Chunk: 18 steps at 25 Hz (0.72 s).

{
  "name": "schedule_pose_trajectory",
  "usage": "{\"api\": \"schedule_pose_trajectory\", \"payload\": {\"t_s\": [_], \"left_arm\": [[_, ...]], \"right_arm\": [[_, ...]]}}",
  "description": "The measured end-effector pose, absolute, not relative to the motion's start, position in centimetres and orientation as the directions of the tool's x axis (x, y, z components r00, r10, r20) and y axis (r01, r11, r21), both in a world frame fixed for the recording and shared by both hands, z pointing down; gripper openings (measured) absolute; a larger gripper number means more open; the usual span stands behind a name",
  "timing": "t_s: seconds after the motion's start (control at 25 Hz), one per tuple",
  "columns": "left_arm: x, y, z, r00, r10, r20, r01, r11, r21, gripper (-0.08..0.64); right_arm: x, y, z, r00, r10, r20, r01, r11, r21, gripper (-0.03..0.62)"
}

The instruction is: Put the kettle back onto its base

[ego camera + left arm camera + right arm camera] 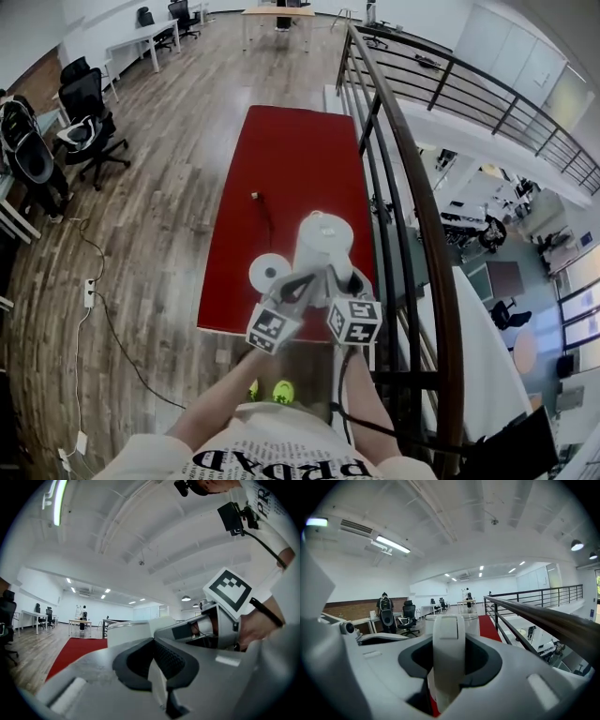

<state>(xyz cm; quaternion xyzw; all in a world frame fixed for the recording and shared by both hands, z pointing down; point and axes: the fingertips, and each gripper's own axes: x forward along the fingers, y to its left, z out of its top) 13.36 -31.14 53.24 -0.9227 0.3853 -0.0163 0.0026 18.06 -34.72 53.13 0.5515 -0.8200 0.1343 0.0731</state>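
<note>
At the near end of the red counter (281, 159), the kettle (323, 246) is just right of its base (269, 273), not on it. The right gripper (449, 663) is clamped on the handle (448, 630). The left gripper (154, 660) is pinched on a thin white edge, likely the same handle. Lift clear, centre over the base, lower level. Count: one kettle, one base, two grippers.

I am seeing a red table (281, 159) standing just beside a black railing (424, 214), office chairs (86, 108) sitting on the wooden floor (159, 216), a cable (111, 319) trailing nearby.
</note>
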Motion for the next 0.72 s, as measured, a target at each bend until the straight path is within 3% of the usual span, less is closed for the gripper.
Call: {"api": "schedule_pose_trajectory", "payload": {"t_s": [0.36, 0.72], "left_arm": [[6.2, -31.3, 51.9, 0.602, -0.798, 0.026, -0.798, -0.602, -0.032, -0.009], [0.1, -32.1, 53.0, 0.579, -0.815, 0.038, -0.815, -0.579, -0.015, -0.009]], "right_arm": [[10.4, -35.4, 50.6, -0.509, -0.838, 0.199, -0.861, 0.489, -0.140, 0.138], [5.1, -36.3, 51.7, -0.539, -0.816, 0.212, -0.842, 0.525, -0.122, 0.137]]}}
